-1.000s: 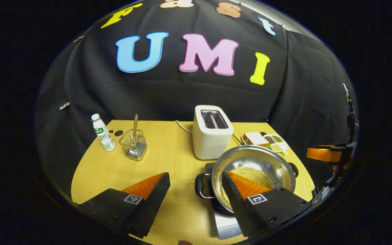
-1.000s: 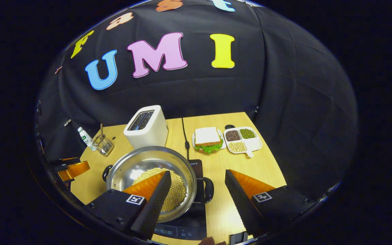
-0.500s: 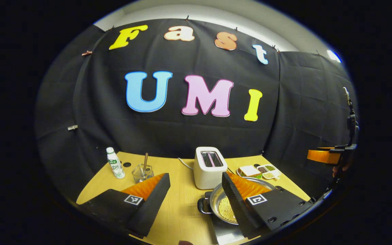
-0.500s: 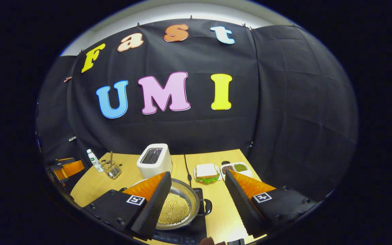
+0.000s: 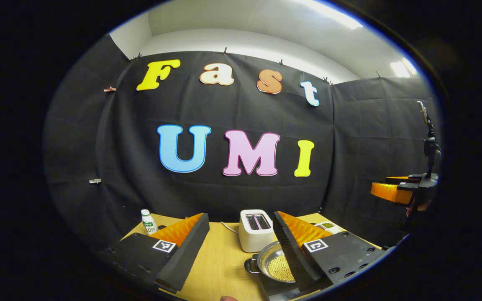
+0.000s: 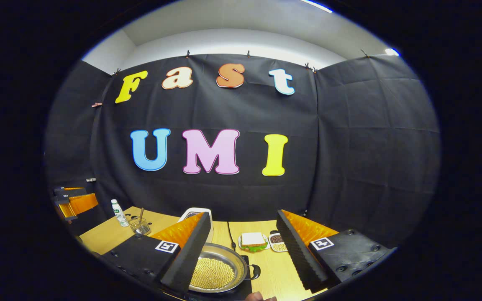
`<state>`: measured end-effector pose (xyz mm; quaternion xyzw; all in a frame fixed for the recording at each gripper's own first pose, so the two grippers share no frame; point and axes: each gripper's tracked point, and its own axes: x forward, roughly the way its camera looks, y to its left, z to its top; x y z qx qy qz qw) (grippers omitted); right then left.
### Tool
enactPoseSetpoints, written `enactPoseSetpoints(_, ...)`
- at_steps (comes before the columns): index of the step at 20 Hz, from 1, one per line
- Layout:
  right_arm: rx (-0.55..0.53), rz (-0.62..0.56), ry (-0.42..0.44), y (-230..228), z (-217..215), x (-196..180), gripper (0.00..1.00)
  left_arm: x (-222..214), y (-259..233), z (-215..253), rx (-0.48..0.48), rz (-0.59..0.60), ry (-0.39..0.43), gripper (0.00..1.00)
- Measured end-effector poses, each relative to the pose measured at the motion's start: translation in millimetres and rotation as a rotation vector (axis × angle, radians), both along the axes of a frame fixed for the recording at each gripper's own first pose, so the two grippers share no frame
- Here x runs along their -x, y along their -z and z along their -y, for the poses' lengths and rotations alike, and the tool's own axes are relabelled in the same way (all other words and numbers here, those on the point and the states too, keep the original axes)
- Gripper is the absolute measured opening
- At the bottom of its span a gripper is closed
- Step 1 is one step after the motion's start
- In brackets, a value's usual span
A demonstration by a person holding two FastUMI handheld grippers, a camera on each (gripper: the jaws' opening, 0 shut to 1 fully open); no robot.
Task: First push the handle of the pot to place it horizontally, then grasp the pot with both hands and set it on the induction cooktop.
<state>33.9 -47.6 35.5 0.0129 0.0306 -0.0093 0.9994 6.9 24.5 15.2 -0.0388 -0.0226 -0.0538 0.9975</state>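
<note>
At the bottom of the left gripper view, the left gripper (image 5: 241, 246) stands with its fingers spread wide and nothing between them. Low in the frame, right of centre, the pot (image 5: 275, 264) sits on the dark cooktop (image 5: 272, 288), holding yellow beans, one black handle (image 5: 249, 265) pointing left. A white toaster (image 5: 255, 230) stands just behind it on the wooden table (image 5: 220, 259), and a small bottle (image 5: 149, 222) sits at lower left.

In the right gripper view, the right gripper (image 6: 243, 246) is likewise spread and empty. The pot (image 6: 220, 269) lies at bottom centre on the cooktop (image 6: 245, 288), one handle (image 6: 255, 271) pointing right. A sandwich (image 6: 253, 241) and a sectioned dish (image 6: 278, 242) lie behind it.
</note>
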Motion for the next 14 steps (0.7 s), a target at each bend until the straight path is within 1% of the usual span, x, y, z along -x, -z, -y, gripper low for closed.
enactPoseSetpoints(3, 0.019, 0.035, -0.007, -9, -7, 7, 0.98, 7, -4, -3, -0.009, 0.016, 0.003, 0.95)
enactPoseSetpoints(8, 0.023, 0.035, -0.015, -8, -14, 6, 0.99, 9, 0, -5, 0.010, 0.005, 0.004, 0.95)
enactPoseSetpoints(11, 0.024, 0.023, -0.016, -4, -13, 6, 0.99, 9, 1, -4, -0.002, 0.004, 0.008, 0.95)
enactPoseSetpoints(12, 0.022, 0.020, -0.019, -3, -13, 6, 1.00, 9, 1, -4, -0.007, 0.004, 0.007, 0.95)
enactPoseSetpoints(14, 0.025, 0.014, -0.019, 0, -13, 5, 0.99, 8, 1, -2, -0.009, -0.001, 0.009, 0.95)
